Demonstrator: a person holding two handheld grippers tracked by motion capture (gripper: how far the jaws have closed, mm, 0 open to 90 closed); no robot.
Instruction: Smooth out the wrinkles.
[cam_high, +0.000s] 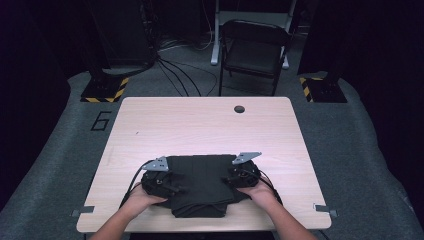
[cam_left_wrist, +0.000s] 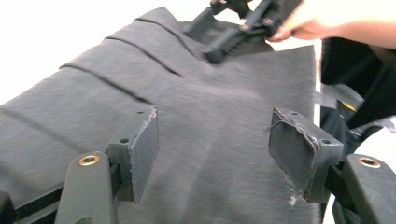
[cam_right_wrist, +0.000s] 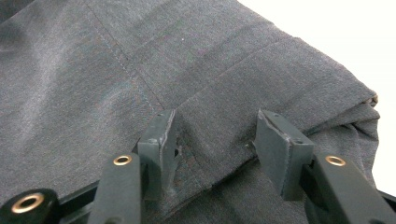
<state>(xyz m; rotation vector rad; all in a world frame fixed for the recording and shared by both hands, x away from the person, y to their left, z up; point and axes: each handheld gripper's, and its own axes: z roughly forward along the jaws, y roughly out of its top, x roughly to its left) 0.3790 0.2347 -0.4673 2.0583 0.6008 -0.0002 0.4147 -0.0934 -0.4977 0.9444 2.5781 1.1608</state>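
A dark grey folded garment (cam_high: 200, 182) lies on the near middle of the wooden table (cam_high: 200, 125). My left gripper (cam_high: 176, 189) sits on its left side, held by a hand. In the left gripper view the jaws (cam_left_wrist: 212, 135) stand wide apart over the flat cloth (cam_left_wrist: 210, 93) with nothing pinched between the pads (cam_left_wrist: 142, 149). My right gripper (cam_high: 227, 181) rests on the garment's right side. In the right gripper view its jaws (cam_right_wrist: 217, 135) are apart, straddling a folded edge of the cloth (cam_right_wrist: 116, 70), and the pads do not squeeze it. The right gripper (cam_left_wrist: 233, 32) also shows far off in the left gripper view.
A round cable hole (cam_high: 239, 109) sits near the table's far edge. A black folding chair (cam_high: 252, 47) stands beyond the table, with cables (cam_high: 172, 75) on the floor. Bare tabletop lies behind and beside the garment.
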